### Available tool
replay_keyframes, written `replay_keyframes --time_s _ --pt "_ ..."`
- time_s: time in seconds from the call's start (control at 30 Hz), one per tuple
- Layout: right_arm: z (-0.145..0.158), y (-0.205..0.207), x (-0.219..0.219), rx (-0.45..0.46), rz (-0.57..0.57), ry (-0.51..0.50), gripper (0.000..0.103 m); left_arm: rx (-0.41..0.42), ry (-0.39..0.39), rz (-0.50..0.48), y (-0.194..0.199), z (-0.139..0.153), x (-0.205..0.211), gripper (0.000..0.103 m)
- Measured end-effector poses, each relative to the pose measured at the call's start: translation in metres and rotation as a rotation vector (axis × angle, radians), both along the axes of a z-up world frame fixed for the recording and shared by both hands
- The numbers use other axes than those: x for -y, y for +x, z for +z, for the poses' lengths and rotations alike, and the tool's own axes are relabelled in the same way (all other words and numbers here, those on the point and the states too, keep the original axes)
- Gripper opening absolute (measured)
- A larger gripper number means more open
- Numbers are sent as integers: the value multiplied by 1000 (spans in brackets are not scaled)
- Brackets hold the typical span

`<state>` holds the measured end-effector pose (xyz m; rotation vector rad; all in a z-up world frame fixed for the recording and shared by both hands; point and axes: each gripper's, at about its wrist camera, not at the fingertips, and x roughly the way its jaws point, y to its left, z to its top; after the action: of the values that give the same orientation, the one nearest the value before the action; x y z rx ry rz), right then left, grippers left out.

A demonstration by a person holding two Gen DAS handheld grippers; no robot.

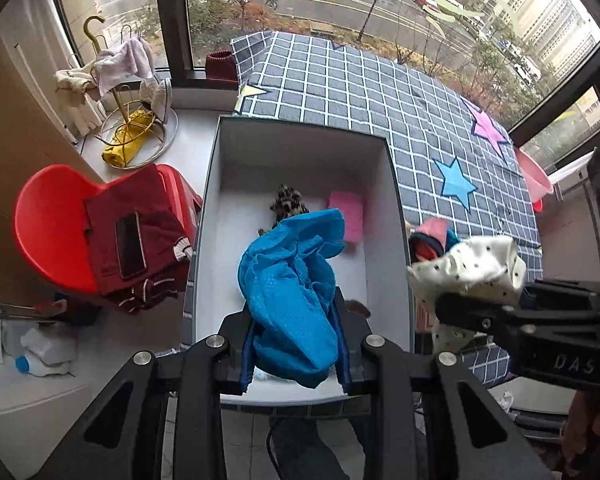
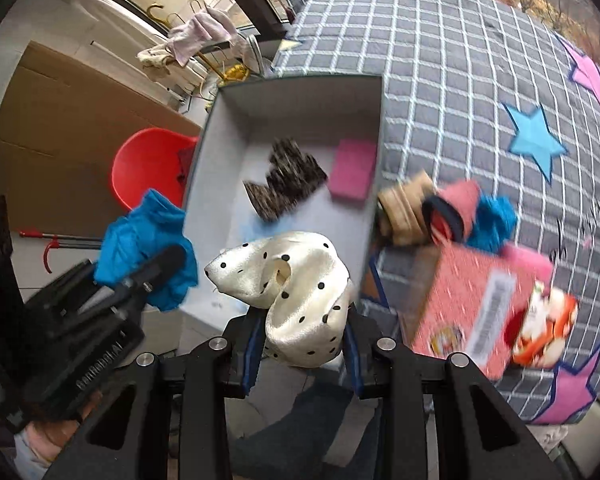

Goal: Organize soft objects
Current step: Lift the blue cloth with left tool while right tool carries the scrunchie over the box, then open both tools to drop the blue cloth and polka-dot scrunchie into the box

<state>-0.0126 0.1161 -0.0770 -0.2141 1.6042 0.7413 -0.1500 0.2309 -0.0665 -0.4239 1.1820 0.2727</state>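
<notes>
**Two cloths held over the grey box**

Around the work: a red chair [image 1: 56, 224] stands left of the box with a folded dark red garment [image 1: 140, 240] and a phone [image 1: 130, 245] lying on it. Farther left, by the window, a gold rack [image 1: 116, 92] carries pale towels, with a yellow cloth [image 1: 126, 144] at its base. A checked blanket with stars [image 1: 380, 92] spreads to the right of the box. On it, near the box's right wall, lie a pink carton [image 2: 476, 304], a tan roll [image 2: 404, 212], and a heap of pink and blue fabric [image 2: 472, 216]. A white bottle [image 1: 44, 354] lies on the floor at the near left.

The grey box [image 1: 220, 168] already contains a leopard-print cloth [image 1: 286, 202] and a pink pad [image 1: 348, 216] toward its far end.

The left claw [image 1: 296, 344] is clenched on a crumpled blue cloth [image 1: 292, 288], which hangs bunched above the box's near half. The right claw [image 2: 304, 344] grips a cream satin cloth with black dots [image 2: 296, 288], shiny and curled into a loop, held over the box's near right corner
</notes>
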Motion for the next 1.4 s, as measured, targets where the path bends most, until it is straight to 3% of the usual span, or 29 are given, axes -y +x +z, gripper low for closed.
replay_keyframes --time_s 0.23,0.63,1.4 --pt "10 11 -25 17 17 21 36 0 19 13 4 -2 -4 34" --pt "-1 13 -32 -4 40 -5 36 -43 -4 32 8 -20 -6 34" --pt "-47 20 -41 -8 60 -81 36 -168 35 44 26 -69 -2 34"
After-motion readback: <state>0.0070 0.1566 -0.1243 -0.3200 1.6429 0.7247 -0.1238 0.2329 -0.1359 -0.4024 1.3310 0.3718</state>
